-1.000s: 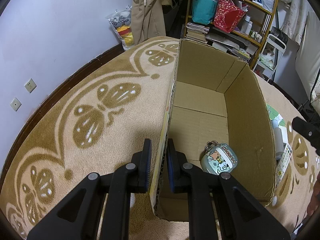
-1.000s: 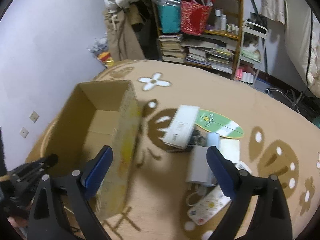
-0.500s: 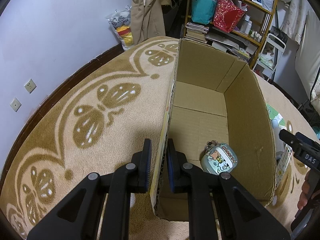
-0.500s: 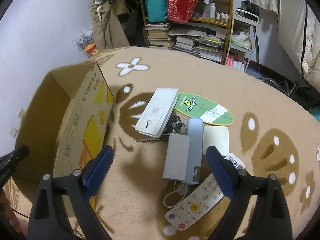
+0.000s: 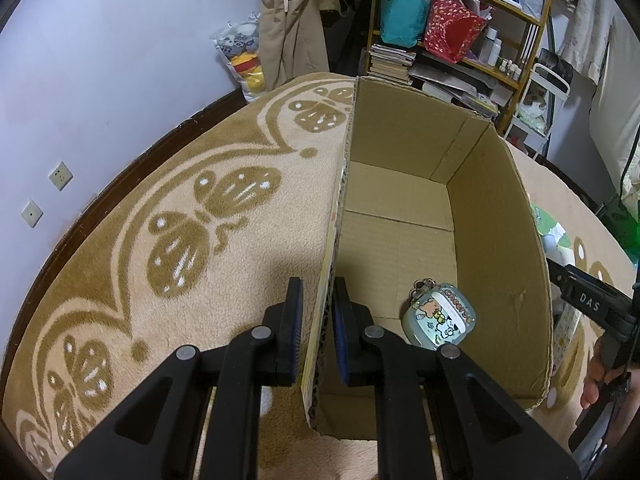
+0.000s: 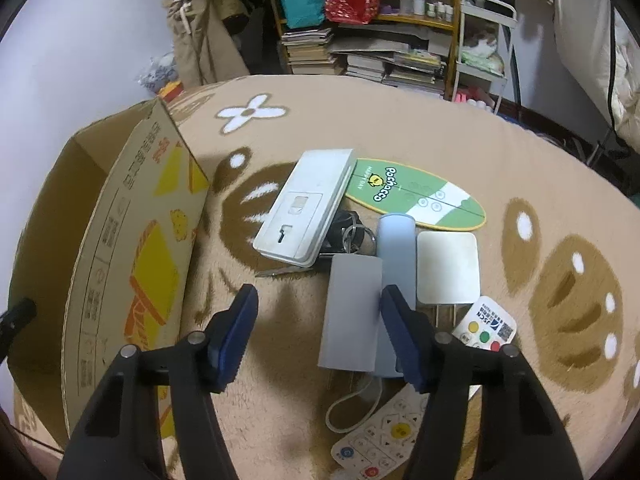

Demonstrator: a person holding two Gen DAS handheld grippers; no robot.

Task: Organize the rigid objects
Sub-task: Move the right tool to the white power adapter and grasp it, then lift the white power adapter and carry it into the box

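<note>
My left gripper (image 5: 318,312) is shut on the near wall of an open cardboard box (image 5: 404,168) that stands on the carpet. A pale green cartoon case (image 5: 439,318) lies on the box floor. My right gripper (image 6: 316,334) is open and empty, low over a heap of items beside the box (image 6: 132,240): a grey power bank (image 6: 352,312), a blue cylinder (image 6: 394,240), a white flat box (image 6: 306,208), a white square adapter (image 6: 447,268), a green oval card (image 6: 412,196), keys (image 6: 350,234) and a white remote (image 6: 380,436).
A patterned beige carpet (image 5: 180,220) covers the floor. A cluttered shelf with books and bags (image 6: 360,28) stands at the far side. A white wall (image 5: 100,60) runs along the left. The right gripper's body shows past the box in the left wrist view (image 5: 588,300).
My right gripper has swung away from the box to the right and come down towards the heap of items. My left gripper has kept its hold on the box wall.
</note>
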